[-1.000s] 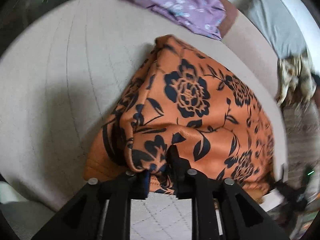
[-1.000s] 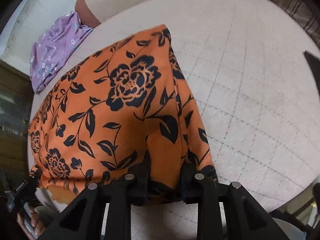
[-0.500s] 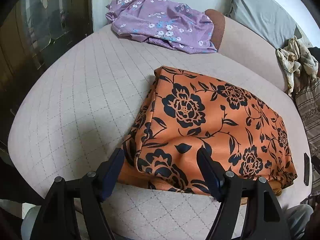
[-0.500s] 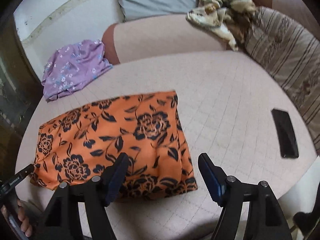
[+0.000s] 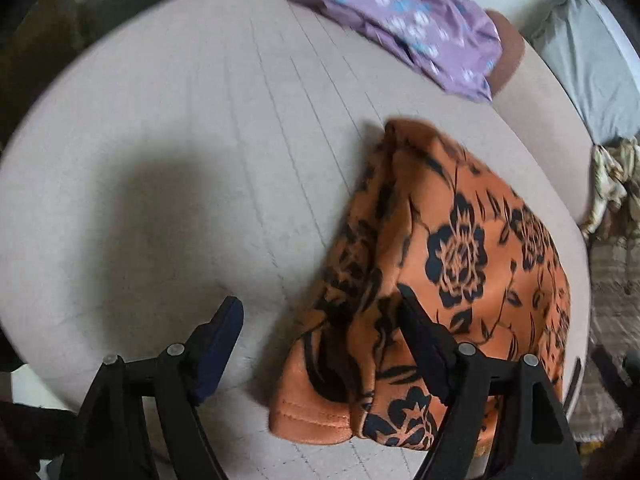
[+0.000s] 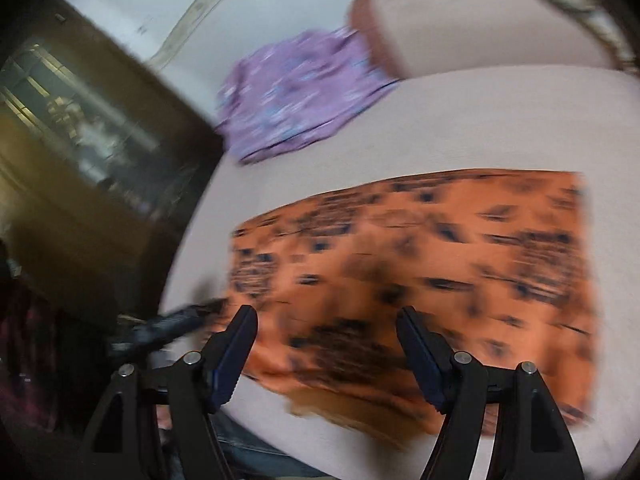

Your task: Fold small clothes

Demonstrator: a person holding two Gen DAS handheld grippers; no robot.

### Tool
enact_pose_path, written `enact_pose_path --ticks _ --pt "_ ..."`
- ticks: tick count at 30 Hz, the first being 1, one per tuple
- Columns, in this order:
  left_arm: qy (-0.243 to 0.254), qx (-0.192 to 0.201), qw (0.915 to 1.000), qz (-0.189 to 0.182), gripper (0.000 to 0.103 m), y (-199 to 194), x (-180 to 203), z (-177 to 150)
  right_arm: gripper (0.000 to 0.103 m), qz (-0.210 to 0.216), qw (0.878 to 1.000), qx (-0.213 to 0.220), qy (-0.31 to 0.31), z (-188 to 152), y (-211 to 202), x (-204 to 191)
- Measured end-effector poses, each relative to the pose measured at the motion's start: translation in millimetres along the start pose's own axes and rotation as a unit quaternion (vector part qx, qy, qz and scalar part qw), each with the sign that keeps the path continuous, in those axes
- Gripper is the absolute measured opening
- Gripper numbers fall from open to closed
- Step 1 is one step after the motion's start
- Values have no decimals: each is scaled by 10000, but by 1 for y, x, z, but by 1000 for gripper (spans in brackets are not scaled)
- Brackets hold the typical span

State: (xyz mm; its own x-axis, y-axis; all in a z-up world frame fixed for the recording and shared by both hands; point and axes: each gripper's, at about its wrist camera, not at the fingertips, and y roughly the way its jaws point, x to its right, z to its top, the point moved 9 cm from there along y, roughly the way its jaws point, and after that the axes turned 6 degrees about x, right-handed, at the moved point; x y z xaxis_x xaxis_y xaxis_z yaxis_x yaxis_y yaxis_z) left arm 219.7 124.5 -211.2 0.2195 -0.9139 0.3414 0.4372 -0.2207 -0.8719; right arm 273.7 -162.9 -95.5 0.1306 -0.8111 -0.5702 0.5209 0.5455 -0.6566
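Note:
An orange garment with a black flower print (image 5: 460, 256) lies folded on the beige quilted cushion (image 5: 180, 160). It also shows, motion-blurred, in the right wrist view (image 6: 420, 264). My left gripper (image 5: 320, 336) is open and empty, low over the garment's near left corner; its right finger lies over the cloth. My right gripper (image 6: 326, 344) is open and empty above the garment's near edge. A purple flowered garment (image 5: 400, 12) lies crumpled at the far edge and shows in the right wrist view too (image 6: 296, 92).
A grey cushion (image 5: 588, 64) and a crumpled patterned cloth (image 5: 612, 184) sit at the far right. A beige bolster with a brown end (image 6: 460, 28) lies behind the cushion. Dark wooden furniture (image 6: 88, 152) stands left. The left gripper's dark tip (image 6: 172, 324) shows at the cushion's left edge.
Both grippers let go of the orange garment a second ago and stay open. The left one has moved closer and left; the right one is swinging left, blurring its view.

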Motion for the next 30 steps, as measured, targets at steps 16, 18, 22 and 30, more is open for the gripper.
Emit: enact_pose_path --ticks 16,18,22,30 --pt "-463 -163 9960 -747 47 -1 1 -30 74 546 9696 -2384 -64 -10 198 -101" --pt "-761 -164 9926 -936 47 -2 -4 -29 74 290 9651 -2593 -230 -17 207 -108" --pt "-770 -201 9884 -1291 18 -4 5 -31 74 -150 9582 -2814 -490 -24 223 -115" --pt "-525 398 9849 -1604 14 -31 27 -23 74 -951 9356 -3227 -1076 -33 248 -116"
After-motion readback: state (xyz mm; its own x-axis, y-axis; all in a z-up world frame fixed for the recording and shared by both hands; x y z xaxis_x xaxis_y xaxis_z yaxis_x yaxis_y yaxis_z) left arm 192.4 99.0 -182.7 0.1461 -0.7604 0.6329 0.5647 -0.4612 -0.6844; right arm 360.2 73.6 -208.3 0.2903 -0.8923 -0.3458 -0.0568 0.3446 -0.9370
